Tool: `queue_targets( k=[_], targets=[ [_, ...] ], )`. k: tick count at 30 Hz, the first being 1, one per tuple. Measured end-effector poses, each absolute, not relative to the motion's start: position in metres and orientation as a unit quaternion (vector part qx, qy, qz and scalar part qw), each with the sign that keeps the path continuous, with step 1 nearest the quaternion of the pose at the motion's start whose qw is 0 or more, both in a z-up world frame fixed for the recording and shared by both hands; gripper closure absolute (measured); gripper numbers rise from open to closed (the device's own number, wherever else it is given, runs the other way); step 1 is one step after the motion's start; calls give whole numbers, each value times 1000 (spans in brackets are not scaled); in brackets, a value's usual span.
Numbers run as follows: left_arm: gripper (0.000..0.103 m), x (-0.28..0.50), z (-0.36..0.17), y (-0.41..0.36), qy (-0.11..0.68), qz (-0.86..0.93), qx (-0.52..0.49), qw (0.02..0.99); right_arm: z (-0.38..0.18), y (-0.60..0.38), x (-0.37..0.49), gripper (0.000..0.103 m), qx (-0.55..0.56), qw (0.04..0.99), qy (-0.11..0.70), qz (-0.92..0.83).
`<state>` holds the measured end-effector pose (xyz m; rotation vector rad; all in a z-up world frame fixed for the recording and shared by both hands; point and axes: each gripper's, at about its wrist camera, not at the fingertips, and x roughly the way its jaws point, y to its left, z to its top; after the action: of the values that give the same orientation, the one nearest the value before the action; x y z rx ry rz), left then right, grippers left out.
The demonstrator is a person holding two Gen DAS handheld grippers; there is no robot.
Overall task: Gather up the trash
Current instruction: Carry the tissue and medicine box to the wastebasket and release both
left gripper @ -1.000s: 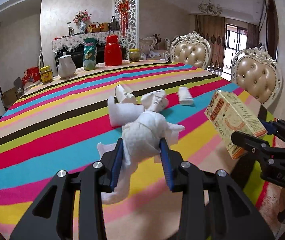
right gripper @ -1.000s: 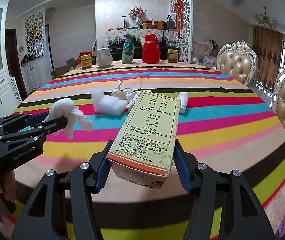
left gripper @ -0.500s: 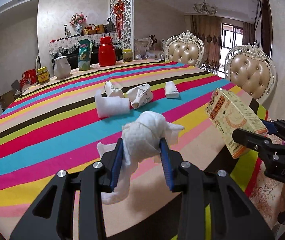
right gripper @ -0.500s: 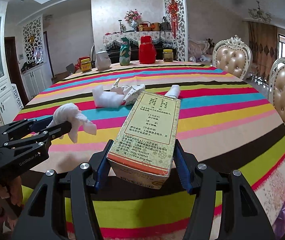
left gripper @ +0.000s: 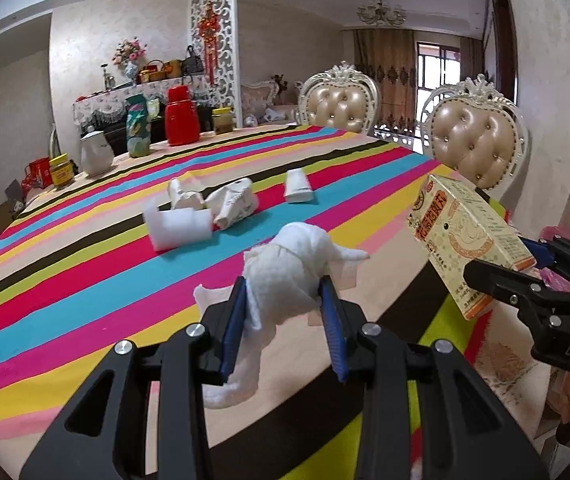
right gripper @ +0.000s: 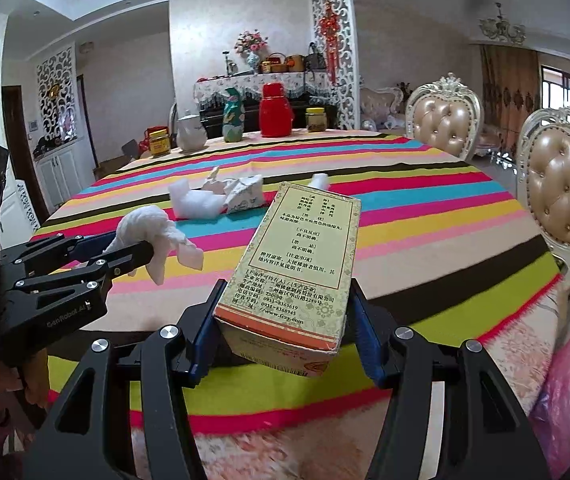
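Gripping a crumpled white tissue (left gripper: 285,276), the left hand-held gripper (left gripper: 285,320) hovers off the striped table (left gripper: 85,264); the right hand-held gripper (right gripper: 285,320) clamps a yellow carton (right gripper: 297,264).

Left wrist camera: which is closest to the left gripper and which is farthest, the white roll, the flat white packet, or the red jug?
1. White roll, on the striped cloth, ahead and left of the left gripper.
2. Flat white packet, further back, slightly right.
3. Red jug, at the table's far edge, left of centre.
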<state>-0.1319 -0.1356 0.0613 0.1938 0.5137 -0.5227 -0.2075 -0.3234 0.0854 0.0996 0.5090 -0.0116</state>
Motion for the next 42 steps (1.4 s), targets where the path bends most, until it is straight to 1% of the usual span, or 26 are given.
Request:
queue_targets(
  k=[11,18,30,37,42],
  targets=[
    [68,-150,64,-187,244,-306,120,912,83,-374,-246,47,68,967,239,-58],
    [68,-168,65,-234,241,-356,133,893,87,-410,-279,47,77,965,225,-109],
    [68,-207,65,-330,236,-469,142,839,80,-493,-347,47,104,940,215,-243],
    [68,-232,64,-390,236,-517,150,809,68,-537,-385,47,109,919,230,-301],
    [68,-246,60,-432,256,-548,146,783,56,-559,-401,47,110,908,245,-323]
  ],
)
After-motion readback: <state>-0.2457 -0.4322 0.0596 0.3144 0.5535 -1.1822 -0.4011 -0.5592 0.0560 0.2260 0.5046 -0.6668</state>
